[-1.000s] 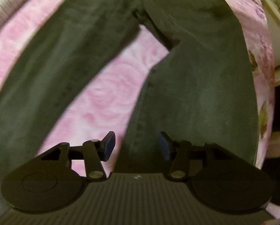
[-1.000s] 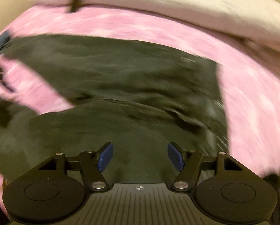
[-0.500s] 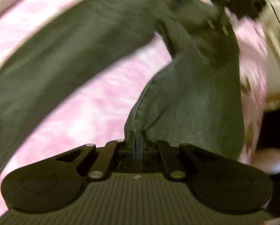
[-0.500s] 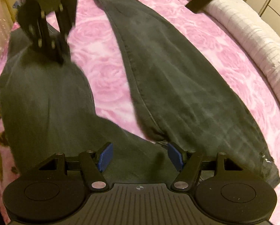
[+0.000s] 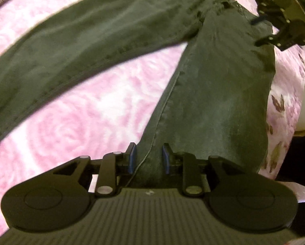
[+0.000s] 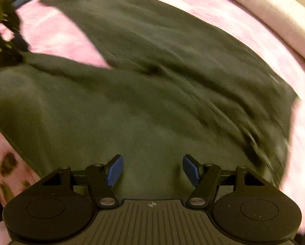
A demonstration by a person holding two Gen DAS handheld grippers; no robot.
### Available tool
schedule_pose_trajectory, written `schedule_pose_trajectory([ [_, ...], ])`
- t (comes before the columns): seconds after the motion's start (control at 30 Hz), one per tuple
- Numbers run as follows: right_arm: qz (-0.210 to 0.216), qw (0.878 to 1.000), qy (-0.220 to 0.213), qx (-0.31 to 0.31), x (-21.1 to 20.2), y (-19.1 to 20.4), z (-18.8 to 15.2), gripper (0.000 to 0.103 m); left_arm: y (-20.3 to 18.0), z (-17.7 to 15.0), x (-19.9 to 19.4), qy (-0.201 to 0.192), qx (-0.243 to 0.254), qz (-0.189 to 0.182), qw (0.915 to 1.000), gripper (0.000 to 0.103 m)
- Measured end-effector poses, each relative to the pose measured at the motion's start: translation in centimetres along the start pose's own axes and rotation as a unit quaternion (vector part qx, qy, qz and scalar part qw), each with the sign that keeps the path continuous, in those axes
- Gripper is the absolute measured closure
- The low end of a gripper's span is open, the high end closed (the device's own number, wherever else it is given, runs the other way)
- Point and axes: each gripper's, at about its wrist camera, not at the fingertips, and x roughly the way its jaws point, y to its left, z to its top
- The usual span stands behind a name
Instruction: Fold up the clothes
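Trousers (image 5: 213,85), dark, spread legs apart on pink floral bedcover (image 5: 95,106). My left gripper (image 5: 148,157): jaws opening, narrow gap, inner leg seam between the pads, unpressed. My right gripper (image 6: 152,168): jaws wide, nothing held, over the blurred upper trousers.

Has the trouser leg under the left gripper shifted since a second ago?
Yes. The nearer trouser leg has swung towards the other leg, narrowing the pink bedspread gap between them. The left gripper jaws are opening, with the leg's seam between them.
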Motion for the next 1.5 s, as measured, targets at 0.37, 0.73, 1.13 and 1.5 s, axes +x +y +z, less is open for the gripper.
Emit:
schedule_pose_trajectory([
  [0.37, -0.032, 0.87, -0.064, 0.488, -3.1, -12.8, -14.2, 0.036, -9.5, 4.2, 0.7, -0.022, 0.077, -0.018, 0.9966, 0.081],
  [0.73, -0.01, 0.791, -0.148, 0.594, -2.1, -16.8, -18.8, 0.085, -16.7, 7.7, 5.0, 0.011, 0.149, -0.009, 0.9887, 0.08],
  [1.13, -0.072, 0.873, -0.107, 0.47, -5.5, -16.3, -17.2, 0.061, -19.7, 7.7, 5.6, 0.005, 0.136, -0.015, 0.9906, 0.079],
  [1.5, 0.014, 0.944, -0.153, 0.293, -4.2, -18.7, -7.9, 0.061, -20.0, 17.7, 6.8, -0.095, 0.137, 0.038, 0.9853, 0.071],
])
